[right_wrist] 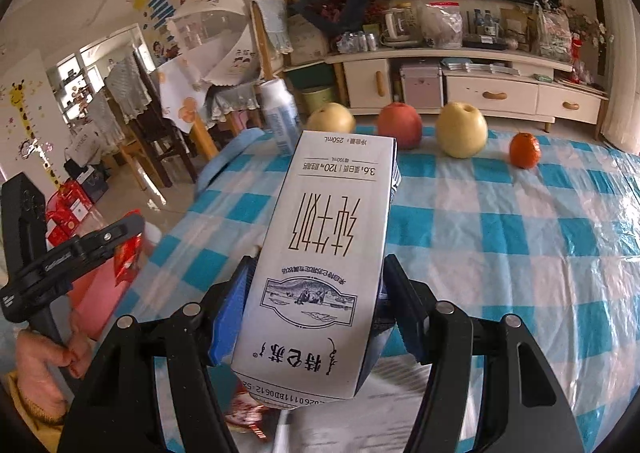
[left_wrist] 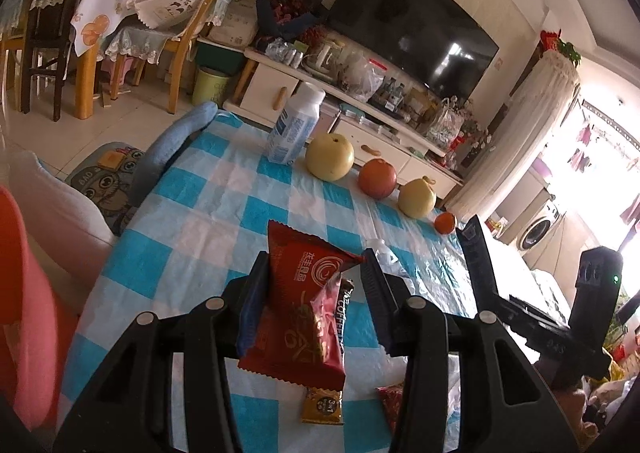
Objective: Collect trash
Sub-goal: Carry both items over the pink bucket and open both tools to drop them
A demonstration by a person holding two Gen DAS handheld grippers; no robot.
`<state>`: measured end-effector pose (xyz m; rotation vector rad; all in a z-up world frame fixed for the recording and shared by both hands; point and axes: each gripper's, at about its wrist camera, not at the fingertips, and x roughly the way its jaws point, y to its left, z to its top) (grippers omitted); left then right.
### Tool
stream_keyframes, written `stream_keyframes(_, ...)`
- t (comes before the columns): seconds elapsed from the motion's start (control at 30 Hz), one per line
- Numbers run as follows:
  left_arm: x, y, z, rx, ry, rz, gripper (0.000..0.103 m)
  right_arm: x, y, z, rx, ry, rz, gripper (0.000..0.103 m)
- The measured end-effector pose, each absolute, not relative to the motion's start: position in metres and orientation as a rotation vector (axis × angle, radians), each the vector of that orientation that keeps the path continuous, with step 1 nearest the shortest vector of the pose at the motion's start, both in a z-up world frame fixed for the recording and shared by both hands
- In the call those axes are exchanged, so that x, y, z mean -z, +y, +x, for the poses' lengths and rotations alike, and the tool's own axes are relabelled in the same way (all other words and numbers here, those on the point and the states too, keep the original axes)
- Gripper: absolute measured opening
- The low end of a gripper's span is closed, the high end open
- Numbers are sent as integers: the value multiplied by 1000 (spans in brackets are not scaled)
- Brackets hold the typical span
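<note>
A home living room joined to a dining corner. Large dark television (left_wrist: 412, 29) at one o'clock above a cream TV cabinet (right_wrist: 472, 89) crowded with jars, bottles and bags. Wooden dining chairs (left_wrist: 188, 37) and a cloth-covered dining table (left_wrist: 100, 25) at eleven o'clock. Children's stickers and a giraffe height chart (right_wrist: 28, 125) on the wall at nine o'clock. Washing machine (left_wrist: 538, 227) at three o'clock. Fruit lined up on a blue-checked tablecloth (right_wrist: 500, 229) at twelve.

Bright daylight from blown-out window (left_wrist: 600, 157) at right, glare on shiny blue-and-white checked plastic tablecloth (right_wrist: 520, 221), strong fisheye bending, dark corners, lower edge slightly blurred
</note>
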<state>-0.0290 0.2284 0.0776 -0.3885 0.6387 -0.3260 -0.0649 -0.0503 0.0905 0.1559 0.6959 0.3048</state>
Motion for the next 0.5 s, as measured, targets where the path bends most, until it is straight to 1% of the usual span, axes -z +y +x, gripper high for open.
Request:
stream_keyframes(0.33, -91, 262, -39, 282, 585, -434, 47, -107, 6, -79, -397, 692, 145, 65)
stream_keyframes(0.5, -98, 287, -49, 233, 555, -450, 47, -115, 51, -88, -478, 692, 129, 65)
